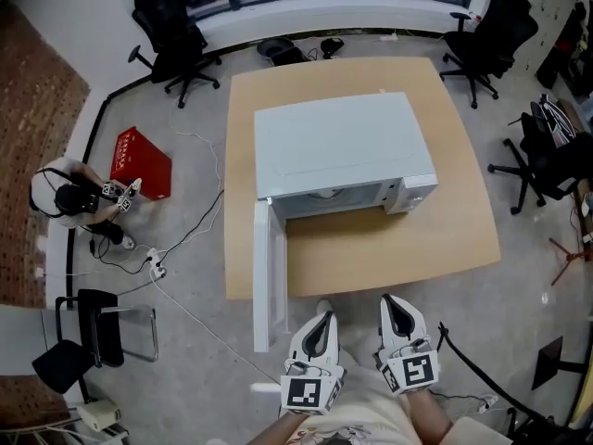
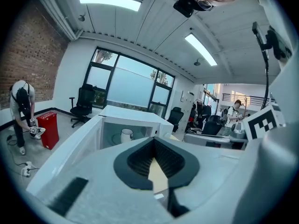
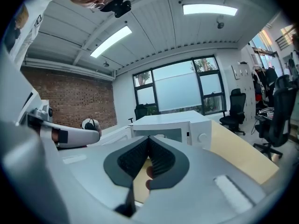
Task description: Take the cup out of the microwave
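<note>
cup [image 2: 126, 135], small, white and handled, is the goal, and neither tool has it. the left gripper [image 1: 321, 316], a grey two-jaw tool with black ribbed pads, has its jaws pressed together on nothing. the right gripper [image 1: 390, 300], its twin, looks likewise closed and empty. both hang side by side just off the near edge of the light wooden table [image 1: 389, 248], pointing at the boxy white microwave [image 1: 343, 142] and well apart from it. i judge this an approach stance, with the jaws closed because nothing needs gripping yet. the microwave's white door [image 1: 269, 281] stands swung out toward the left gripper, so the cavity is exposed, and the cup stands upright inside it. one gripper's jaws must part before reaching in, and the right probably has the freer path past that door.
</note>
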Action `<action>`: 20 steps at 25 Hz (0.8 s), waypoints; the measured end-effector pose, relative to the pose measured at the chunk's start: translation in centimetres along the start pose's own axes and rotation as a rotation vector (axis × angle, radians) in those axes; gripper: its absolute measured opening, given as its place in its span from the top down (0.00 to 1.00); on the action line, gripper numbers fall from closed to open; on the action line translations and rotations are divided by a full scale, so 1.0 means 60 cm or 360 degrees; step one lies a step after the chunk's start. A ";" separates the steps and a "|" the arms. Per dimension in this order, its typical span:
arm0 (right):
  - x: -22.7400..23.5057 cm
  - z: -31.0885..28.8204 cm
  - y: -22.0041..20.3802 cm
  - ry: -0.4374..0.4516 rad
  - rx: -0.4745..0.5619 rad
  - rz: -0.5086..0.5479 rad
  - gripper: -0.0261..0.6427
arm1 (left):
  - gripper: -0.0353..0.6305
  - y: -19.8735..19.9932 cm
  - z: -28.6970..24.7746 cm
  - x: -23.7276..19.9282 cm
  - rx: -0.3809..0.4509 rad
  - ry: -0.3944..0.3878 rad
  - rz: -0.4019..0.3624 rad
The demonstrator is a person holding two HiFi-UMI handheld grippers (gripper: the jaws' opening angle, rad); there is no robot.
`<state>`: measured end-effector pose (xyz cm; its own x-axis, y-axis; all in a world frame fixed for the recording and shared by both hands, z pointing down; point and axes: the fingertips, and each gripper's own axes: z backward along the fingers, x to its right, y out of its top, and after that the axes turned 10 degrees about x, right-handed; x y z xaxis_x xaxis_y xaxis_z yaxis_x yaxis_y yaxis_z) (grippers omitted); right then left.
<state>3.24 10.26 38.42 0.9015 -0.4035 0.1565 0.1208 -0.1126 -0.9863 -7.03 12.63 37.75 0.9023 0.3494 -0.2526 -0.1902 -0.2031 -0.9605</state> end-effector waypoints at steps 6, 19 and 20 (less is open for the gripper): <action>0.012 -0.078 0.009 0.0007 0.0020 0.0006 0.95 | 0.94 0.014 -0.056 -0.040 0.0010 0.0034 -0.0018; 0.052 -0.163 -0.045 0.0060 -0.0060 -0.0030 0.95 | 0.70 -0.035 -0.214 -0.099 0.0042 0.0125 -0.0125; 0.060 -0.167 -0.052 0.0055 -0.0067 -0.0036 0.95 | 0.65 -0.045 -0.230 -0.107 0.0040 0.0145 -0.0139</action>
<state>1.94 0.05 42.57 0.8837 -0.4315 0.1812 0.1228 -0.1597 -0.9795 -6.95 -1.70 43.57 0.9471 0.2799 -0.1571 -0.1178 -0.1521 -0.9813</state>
